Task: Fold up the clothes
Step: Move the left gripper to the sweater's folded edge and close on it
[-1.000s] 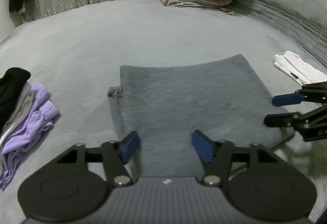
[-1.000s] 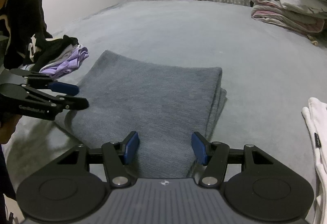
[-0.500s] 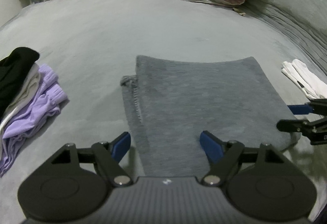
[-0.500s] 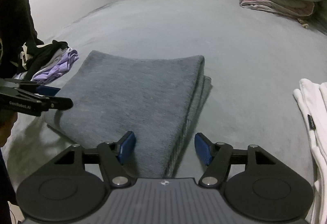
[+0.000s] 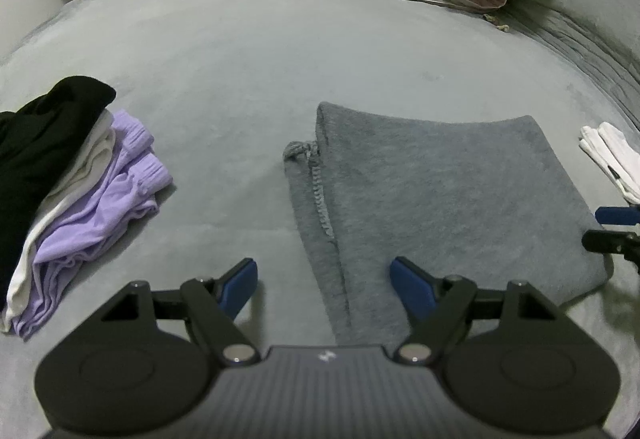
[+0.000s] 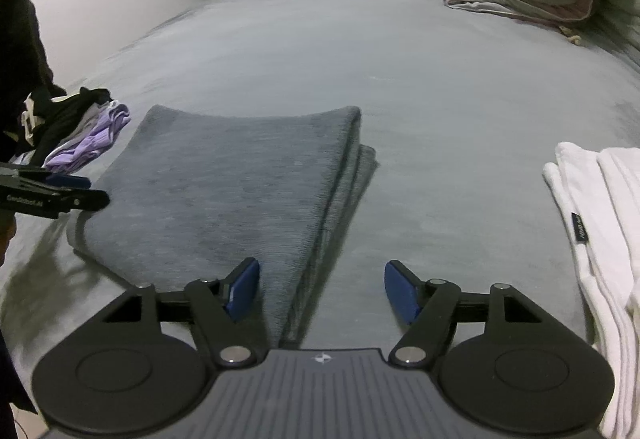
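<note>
Grey knit, thick and soft, the folded garment [image 5: 448,199] lies flat on the bed [image 5: 280,51], between a heap of unfolded clothes [image 5: 80,191] on one side and white folded clothes [image 6: 600,231] on the other. It looks limp and fairly light, likely to sag and slip out of its layers if lifted by one point, so the stacked side edges near the front corners seem the best places to pinch. The left gripper [image 5: 322,285] straddles one edge and the right gripper [image 6: 320,289] the other, both sets of fingers spread wide, having just been opening, pressing on nothing.
</note>
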A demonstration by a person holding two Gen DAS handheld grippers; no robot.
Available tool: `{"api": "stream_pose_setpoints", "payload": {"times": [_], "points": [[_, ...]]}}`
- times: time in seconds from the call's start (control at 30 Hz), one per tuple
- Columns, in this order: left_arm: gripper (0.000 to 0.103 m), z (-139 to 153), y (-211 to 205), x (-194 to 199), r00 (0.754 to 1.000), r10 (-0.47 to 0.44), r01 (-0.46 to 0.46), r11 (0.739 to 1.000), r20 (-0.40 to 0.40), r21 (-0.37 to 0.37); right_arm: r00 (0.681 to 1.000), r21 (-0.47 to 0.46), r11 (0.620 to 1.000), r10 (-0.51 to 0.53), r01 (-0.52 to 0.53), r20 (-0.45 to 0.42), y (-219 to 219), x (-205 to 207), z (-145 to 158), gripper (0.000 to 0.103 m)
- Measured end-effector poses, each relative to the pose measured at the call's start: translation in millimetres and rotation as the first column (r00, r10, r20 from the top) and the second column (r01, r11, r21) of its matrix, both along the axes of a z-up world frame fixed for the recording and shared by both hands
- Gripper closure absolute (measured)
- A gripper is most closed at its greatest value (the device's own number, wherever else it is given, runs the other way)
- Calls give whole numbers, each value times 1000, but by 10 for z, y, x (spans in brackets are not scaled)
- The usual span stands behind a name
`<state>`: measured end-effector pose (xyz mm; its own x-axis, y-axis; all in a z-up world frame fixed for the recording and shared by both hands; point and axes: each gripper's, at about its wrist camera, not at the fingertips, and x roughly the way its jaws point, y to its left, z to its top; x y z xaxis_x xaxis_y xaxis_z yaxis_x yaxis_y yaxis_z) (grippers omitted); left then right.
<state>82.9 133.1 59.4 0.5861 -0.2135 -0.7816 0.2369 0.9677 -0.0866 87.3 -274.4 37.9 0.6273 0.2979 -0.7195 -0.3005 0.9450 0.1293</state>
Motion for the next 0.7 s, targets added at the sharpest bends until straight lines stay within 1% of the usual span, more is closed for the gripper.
{"api": "stream_pose_setpoints", "payload": {"times": [0.07,0.1,0.17,0.23,0.3,0.37,0.53,0.7], "points": [[26,12,51,29,1000,15,-16,999,-20,-39,1000,6,1000,-15,15,-2,-36,9,2,30],[28,21,98,52,999,24,-27,997,-37,-78,1000,26,999,-24,24,-6,-62,14,4,30],[29,30,219,115,996,46,-59,983,-77,-175,998,131,989,-57,61,-36,-165,47,1,30],[29,30,323,190,992,68,-94,960,-107,-263,993,234,966,-92,108,-76,-273,94,-26,30],[29,21,359,258,989,72,-109,943,-126,-313,988,286,948,-113,139,-103,-324,137,-56,30],[29,0,340,307,989,71,-111,938,-133,-327,986,296,943,-126,153,-107,-319,167,-71,30],[29,-81,196,384,990,50,-89,946,-131,-313,984,285,944,-145,168,-99,-240,207,-109,29],[23,-167,58,460,992,23,-59,949,-120,-311,986,260,951,-152,166,-72,-103,222,-142,27]]}}
